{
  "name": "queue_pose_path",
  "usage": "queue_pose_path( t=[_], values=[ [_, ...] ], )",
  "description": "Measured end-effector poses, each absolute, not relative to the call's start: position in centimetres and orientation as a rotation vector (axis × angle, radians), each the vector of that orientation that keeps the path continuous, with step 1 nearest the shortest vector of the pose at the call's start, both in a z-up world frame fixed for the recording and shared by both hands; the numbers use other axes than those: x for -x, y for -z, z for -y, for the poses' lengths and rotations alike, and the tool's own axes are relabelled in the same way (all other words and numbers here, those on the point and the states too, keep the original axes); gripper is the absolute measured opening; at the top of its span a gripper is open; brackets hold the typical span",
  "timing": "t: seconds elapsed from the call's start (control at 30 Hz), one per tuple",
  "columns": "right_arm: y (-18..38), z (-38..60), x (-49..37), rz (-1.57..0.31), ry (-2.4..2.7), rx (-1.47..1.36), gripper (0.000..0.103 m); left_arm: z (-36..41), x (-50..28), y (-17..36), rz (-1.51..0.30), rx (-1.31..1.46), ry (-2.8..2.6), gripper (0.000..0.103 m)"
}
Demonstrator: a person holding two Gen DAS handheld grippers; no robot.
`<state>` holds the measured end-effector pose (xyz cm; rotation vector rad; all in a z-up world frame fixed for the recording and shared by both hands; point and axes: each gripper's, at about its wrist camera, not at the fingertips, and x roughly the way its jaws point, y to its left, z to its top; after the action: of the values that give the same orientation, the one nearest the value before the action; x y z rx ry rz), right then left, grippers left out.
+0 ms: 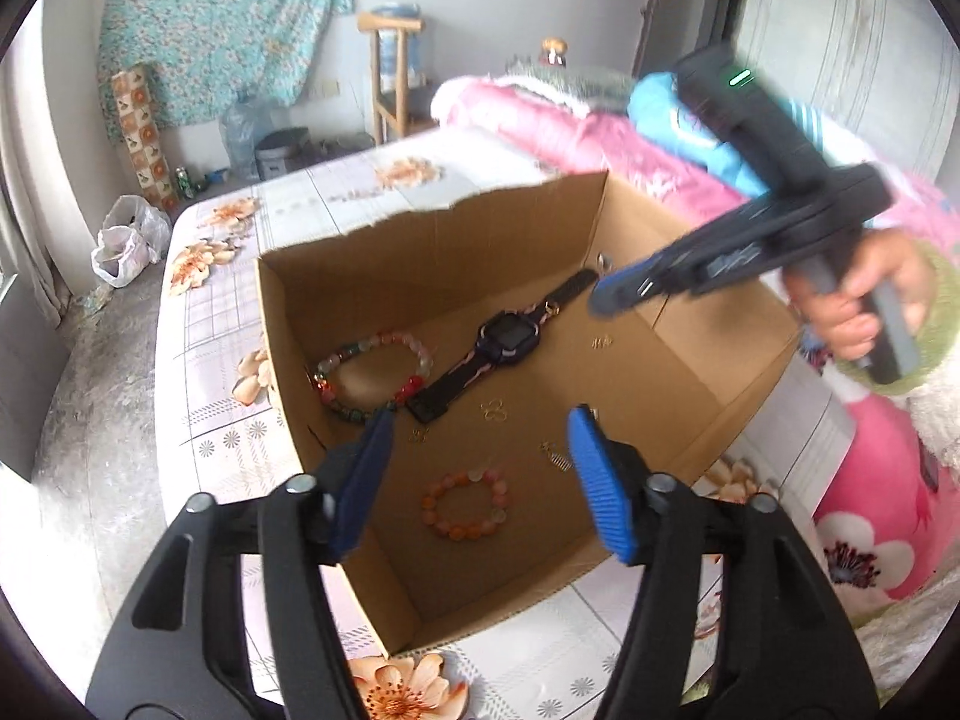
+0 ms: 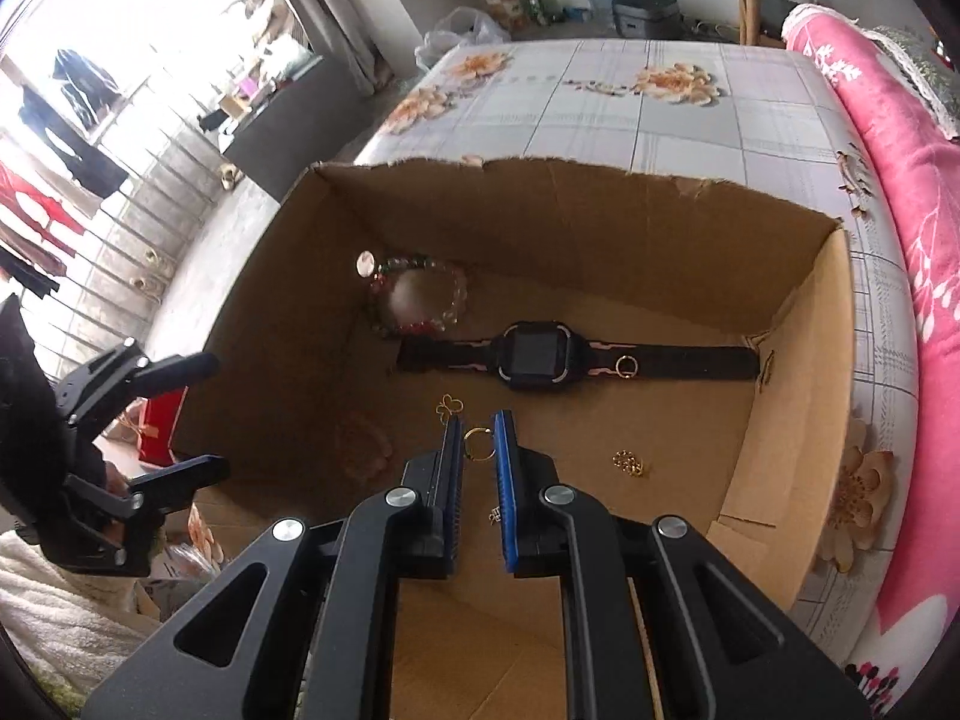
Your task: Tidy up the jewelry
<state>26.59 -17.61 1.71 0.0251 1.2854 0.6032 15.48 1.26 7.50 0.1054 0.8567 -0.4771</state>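
Okay, gold hoop (image 2: 478, 443): tiny, thin wire, near weightless, stiff but easy to bend or flick away. It sits between the tips of the right gripper (image 2: 478, 420), whose jaws stand only a sliver apart. They look pinched on the hoop's two sides, though the view is small, so that is a likely grip rather than a sure one. Best hold is flat pads across the wire, with light pressure.

The hoop hangs low over the floor of the cardboard box (image 1: 420, 252), near a clover-shaped gold piece (image 1: 493, 411). A small gold cluster (image 2: 629, 463) lies loose to the other side. All these bits are slippery and hard to pick off flat card.

The watch (image 2: 534, 355) lies flat further back, with a floppy strap and a hard case. A mixed bead bracelet (image 1: 372, 375) is in the corner and an orange bead bracelet (image 1: 465, 504) nearer. Both are rounded and prone to roll, so take them across the beads.

The left gripper (image 1: 480, 420) is above the orange bracelet, jaws wide apart and empty.

The box rests on the bed (image 2: 600, 102).
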Motion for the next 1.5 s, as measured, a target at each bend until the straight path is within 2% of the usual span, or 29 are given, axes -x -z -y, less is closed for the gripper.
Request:
queue_pose_path(
  t=[0.2,0.37,0.43,0.53,0.7,0.77,0.83,0.87,0.93,1.03,1.13,1.23,1.5],
  values=[
    [1.9,15.6,-28.3,-1.459,-0.527,0.069,0.011,-1.8,-14.9,-7.8,-0.82,-0.023,0.478,0.071],
    [3.3,15.7,-29.1,-1.509,-0.456,0.058,0.012,-1.6,-14.4,-7.9,-0.798,-0.006,0.48,0.075],
    [2.9,16.1,-29.1,-1.49,-0.444,0.03,0.014,-1.6,-14.0,-8.0,-0.787,-0.008,0.479,0.076],
    [1.4,16.9,-28.5,-1.436,-0.42,0.003,0.027,-1.6,-13.2,-8.3,-0.763,-0.017,0.471,0.081],
    [-3.3,18.6,-25.7,-1.293,-0.422,-0.076,0.028,-1.9,-11.7,-9.4,-0.709,-0.012,0.423,0.087],
    [-6.2,19.1,-23.8,-1.189,-0.421,-0.088,0.033,-2.1,-11.0,-10.0,-0.676,0.007,0.401,0.09],
    [-9.5,19.6,-21.2,-1.062,-0.414,-0.099,0.046,-2.2,-10.3,-10.7,-0.645,0.021,0.376,0.093],
    [-10.7,19.8,-19.9,-1.012,-0.407,-0.097,0.049,-2.2,-9.9,-11.0,-0.63,0.025,0.352,0.093],
    [-13.3,20.3,-16.7,-0.889,-0.396,-0.079,0.064,-2.3,-9.2,-11.6,-0.621,0.038,0.315,0.094],
    [-15.8,21.6,-13.2,-0.754,-0.365,-0.073,0.082,-2.0,-8.6,-12.1,-0.652,0.056,0.295,0.095],
    [-16.5,22.9,-9.1,-0.65,-0.305,-0.099,0.093,-1.4,-7.8,-11.9,-0.684,0.028,0.167,0.095],
    [-15.1,23.4,-6.9,-0.634,-0.232,-0.11,0.096,-1.2,-6.8,-11.5,-0.687,0.009,0.053,0.095],
    [-9.1,23.8,-6.2,-0.811,-0.098,-0.092,0.096,0.3,-6.7,-9.0,-0.81,-0.046,-0.005,0.095]
  ],
)
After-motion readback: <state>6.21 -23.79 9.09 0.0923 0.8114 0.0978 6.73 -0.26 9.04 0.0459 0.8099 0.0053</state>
